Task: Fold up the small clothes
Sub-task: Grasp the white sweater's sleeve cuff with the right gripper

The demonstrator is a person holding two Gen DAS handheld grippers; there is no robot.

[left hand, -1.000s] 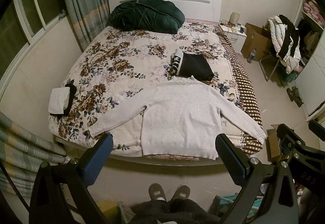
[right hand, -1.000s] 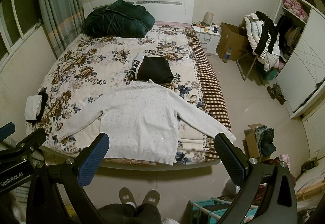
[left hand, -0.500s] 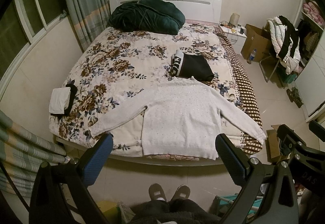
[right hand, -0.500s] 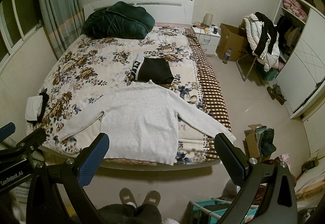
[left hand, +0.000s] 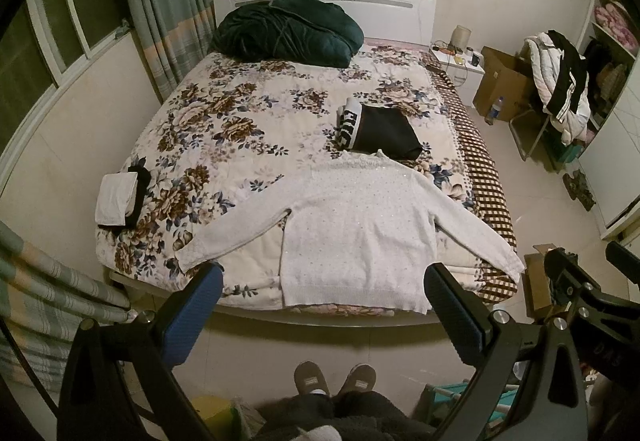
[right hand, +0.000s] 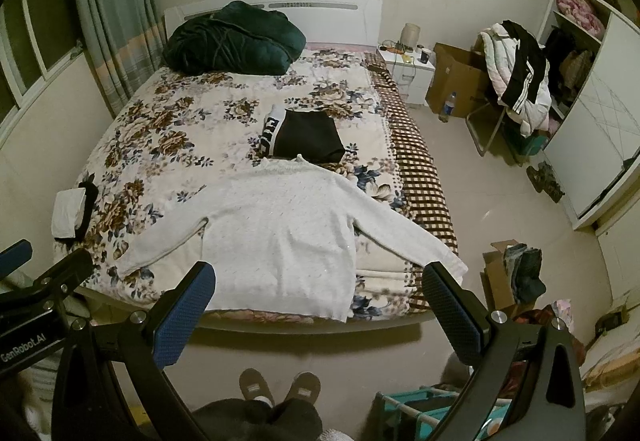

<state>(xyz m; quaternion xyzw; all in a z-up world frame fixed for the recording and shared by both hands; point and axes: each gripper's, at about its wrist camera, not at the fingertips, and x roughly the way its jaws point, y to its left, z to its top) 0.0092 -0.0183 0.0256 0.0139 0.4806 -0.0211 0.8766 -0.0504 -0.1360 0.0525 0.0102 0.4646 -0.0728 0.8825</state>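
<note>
At the bottom of both views a person's slippered feet stand on the tiled floor just short of the bed's foot. The left tongs hang above the floor in front of the bed with their blue pads spread wide and nothing between them. The right tongs are held the same way, wide apart and empty, just to the side of the left pair.

On the near end of the bed, over a floral quilt, a white sweater lies flat and unfolded, hem at the foot edge, collar pointing toward the headboard, both sleeves spread out and angled down. Its right-hand sleeve reaches over a brown checked blanket at the bed's side edge.

Just beyond the collar sits a folded black garment with a white lettered band. At the opposite edge of the bed rests a small folded white and black piece.

Farther back, a dark green duvet is bunched against the white headboard. A bedside cabinet, a cardboard box and a chair heaped with clothes stand along the far wall.
</note>
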